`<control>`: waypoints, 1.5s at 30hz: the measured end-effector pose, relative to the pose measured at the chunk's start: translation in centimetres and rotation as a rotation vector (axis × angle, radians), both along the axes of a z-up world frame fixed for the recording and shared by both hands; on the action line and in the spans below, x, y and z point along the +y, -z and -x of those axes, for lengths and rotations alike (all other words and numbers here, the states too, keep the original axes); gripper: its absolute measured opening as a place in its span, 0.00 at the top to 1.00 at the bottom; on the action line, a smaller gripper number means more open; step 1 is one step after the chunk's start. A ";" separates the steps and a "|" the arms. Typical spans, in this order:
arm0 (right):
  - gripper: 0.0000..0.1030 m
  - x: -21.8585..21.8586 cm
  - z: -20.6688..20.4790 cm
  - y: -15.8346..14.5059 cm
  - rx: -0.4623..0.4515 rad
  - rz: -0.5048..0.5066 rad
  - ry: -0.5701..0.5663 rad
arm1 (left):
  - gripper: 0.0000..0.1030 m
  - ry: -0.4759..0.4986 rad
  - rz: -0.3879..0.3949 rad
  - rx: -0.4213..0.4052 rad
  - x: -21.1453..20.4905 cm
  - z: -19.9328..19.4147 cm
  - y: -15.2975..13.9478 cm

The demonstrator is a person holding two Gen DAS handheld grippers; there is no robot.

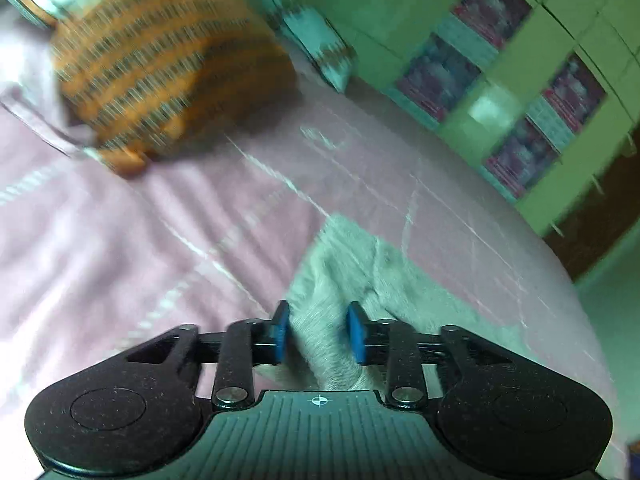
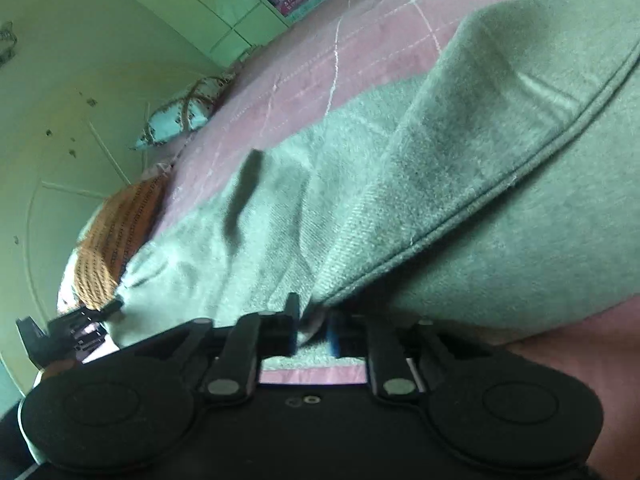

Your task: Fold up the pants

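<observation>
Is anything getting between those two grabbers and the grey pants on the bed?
Nothing visible does. The left gripper has pants fabric between its blue pads, and the right gripper is pinching an edge of them too.

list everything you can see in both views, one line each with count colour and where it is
pants: one, grey, spread on the bed, cloth pinched in both grippers
bed cover: one, pink with thin white lines, under everything
orange pillow: one, orange with dark stripes, at the head of the bed
patterned cushion: one, pale blue and white, at the bed's far edge by the wall
posters: several, dark red and blue, on the green wall
left gripper: one, black with blue pads, closed on a fold of the pants
right gripper: one, black with blue pads, closed on a pants edge
</observation>
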State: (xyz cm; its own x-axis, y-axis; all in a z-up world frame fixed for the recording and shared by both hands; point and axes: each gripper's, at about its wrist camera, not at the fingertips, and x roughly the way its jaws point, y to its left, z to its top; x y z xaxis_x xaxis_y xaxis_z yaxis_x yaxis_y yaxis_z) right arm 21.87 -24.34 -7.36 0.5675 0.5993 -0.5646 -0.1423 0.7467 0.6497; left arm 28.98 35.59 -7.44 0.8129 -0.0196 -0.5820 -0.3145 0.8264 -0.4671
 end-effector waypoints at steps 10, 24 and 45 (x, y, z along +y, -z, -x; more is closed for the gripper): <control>0.89 -7.9 1.9 -2.5 -0.133 0.003 0.181 | 0.34 0.120 -0.106 -0.041 -11.7 4.7 -1.5; 0.90 -14.7 -5.2 3.0 0.027 -0.204 0.490 | 0.32 0.203 -0.317 0.109 -20.0 5.7 0.1; 0.82 -16.5 2.4 0.7 -0.073 -0.081 0.555 | 0.29 0.167 -0.300 0.094 -20.0 6.1 -1.9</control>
